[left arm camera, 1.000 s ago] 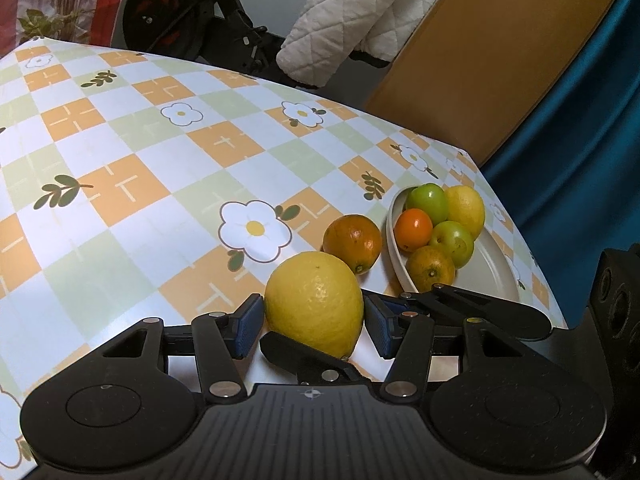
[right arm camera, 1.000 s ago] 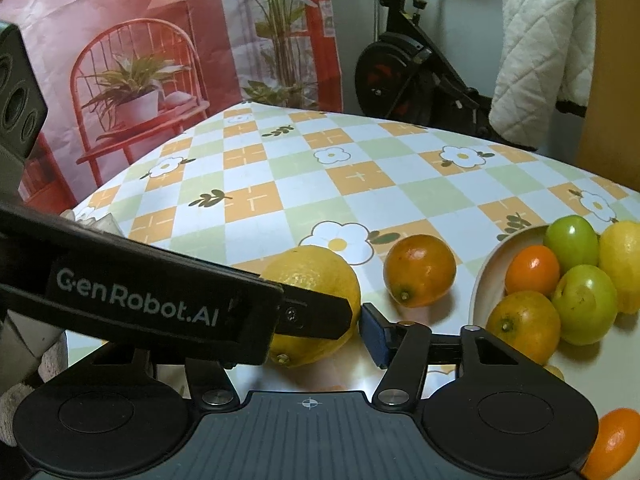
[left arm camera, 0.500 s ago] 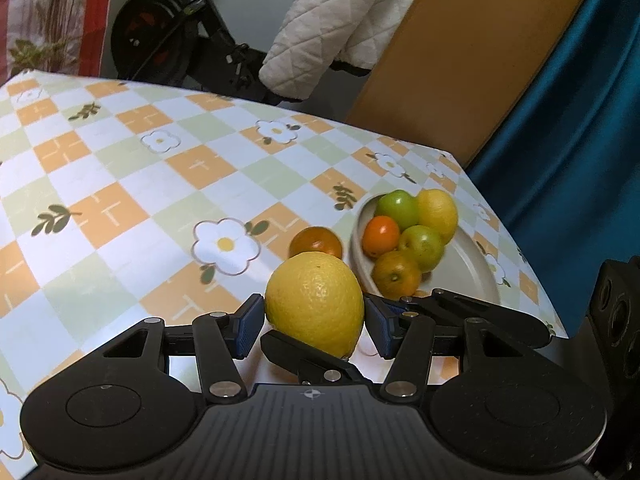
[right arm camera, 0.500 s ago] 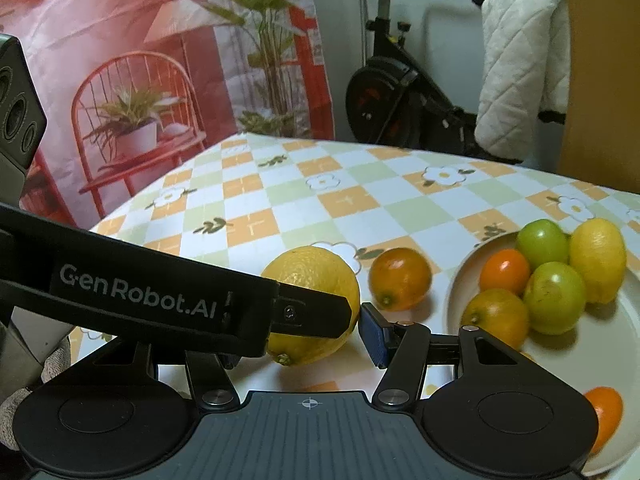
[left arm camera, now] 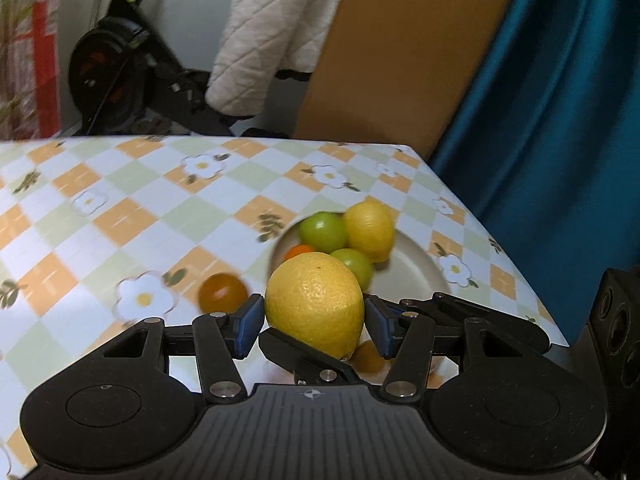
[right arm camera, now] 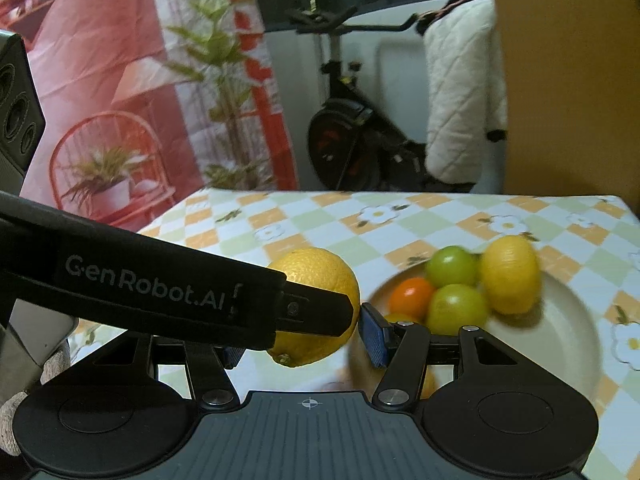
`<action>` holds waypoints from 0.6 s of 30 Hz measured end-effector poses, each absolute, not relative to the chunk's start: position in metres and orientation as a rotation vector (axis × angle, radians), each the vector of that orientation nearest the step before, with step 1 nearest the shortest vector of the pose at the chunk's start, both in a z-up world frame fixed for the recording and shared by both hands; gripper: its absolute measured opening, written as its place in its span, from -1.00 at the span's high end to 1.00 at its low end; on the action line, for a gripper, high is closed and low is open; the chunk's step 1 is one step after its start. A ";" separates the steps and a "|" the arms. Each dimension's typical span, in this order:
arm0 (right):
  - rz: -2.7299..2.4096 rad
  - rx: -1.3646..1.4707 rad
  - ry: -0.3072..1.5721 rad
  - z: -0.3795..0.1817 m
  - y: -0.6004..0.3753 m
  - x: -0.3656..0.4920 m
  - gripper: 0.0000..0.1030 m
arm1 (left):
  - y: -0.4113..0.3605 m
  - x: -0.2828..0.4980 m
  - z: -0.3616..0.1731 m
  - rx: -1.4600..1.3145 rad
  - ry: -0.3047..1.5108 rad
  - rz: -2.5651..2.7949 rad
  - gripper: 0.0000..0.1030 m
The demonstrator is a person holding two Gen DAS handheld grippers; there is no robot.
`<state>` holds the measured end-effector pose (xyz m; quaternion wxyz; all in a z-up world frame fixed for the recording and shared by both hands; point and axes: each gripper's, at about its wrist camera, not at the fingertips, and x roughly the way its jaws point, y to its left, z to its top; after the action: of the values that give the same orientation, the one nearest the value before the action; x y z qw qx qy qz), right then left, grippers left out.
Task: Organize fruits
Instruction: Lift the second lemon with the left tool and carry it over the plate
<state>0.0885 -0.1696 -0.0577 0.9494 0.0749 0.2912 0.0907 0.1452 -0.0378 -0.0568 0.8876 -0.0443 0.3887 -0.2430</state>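
Large yellow lemon (left arm camera: 315, 303) — firm, waxy rind, rounded, likely to slip; best gripped across widest middle. Left claw (left arm camera: 315, 322) clamped on it, frame centre, above plate (left arm camera: 416, 276) of fruit. Right claw (right arm camera: 296, 334) — whether open or closed, cannot tell; lemon just beside its pad.

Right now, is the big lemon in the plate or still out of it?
Out. The big lemon is held between the left gripper pads, lifted off the tablecloth, just short of the plate.
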 end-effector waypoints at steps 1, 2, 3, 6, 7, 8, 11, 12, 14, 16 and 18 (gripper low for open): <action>0.172 0.167 0.585 -0.057 -0.178 0.087 -0.02 | -0.045 0.145 -0.056 -0.078 0.805 -0.512 -0.12; 0.162 0.181 0.580 -0.057 -0.185 0.086 -0.02 | -0.054 0.146 -0.055 -0.062 0.803 -0.520 -0.12; 0.151 0.193 0.575 -0.057 -0.192 0.085 -0.03 | -0.061 0.148 -0.055 -0.049 0.802 -0.528 -0.12; 0.111 0.218 0.564 -0.061 -0.213 0.084 -0.03 | -0.081 0.155 -0.057 -0.027 0.812 -0.550 -0.12; 0.096 0.227 0.562 -0.064 -0.220 0.084 -0.03 | -0.087 0.157 -0.059 -0.022 0.819 -0.556 -0.12; 0.086 0.236 0.561 -0.066 -0.226 0.083 -0.02 | -0.093 0.160 -0.060 -0.008 0.824 -0.564 -0.12; 0.056 0.277 0.550 -0.073 -0.247 0.083 -0.02 | -0.112 0.165 -0.061 0.029 0.824 -0.583 -0.13; 0.045 0.282 0.545 -0.074 -0.253 0.083 -0.02 | -0.118 0.167 -0.061 0.038 0.825 -0.588 -0.13; 0.024 0.296 0.536 -0.077 -0.263 0.083 -0.02 | -0.128 0.171 -0.062 0.060 0.827 -0.601 -0.13; 0.008 0.321 0.533 -0.082 -0.274 0.084 -0.02 | -0.138 0.174 -0.065 0.081 0.833 -0.612 -0.13; -0.003 0.337 0.534 -0.086 -0.283 0.084 -0.02 | -0.144 0.177 -0.068 0.096 0.841 -0.618 -0.13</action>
<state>0.0838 -0.2829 -0.0861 0.9506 0.1656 0.2625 -0.0014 0.1769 -0.1439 -0.0680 0.8659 0.0460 0.4015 -0.2949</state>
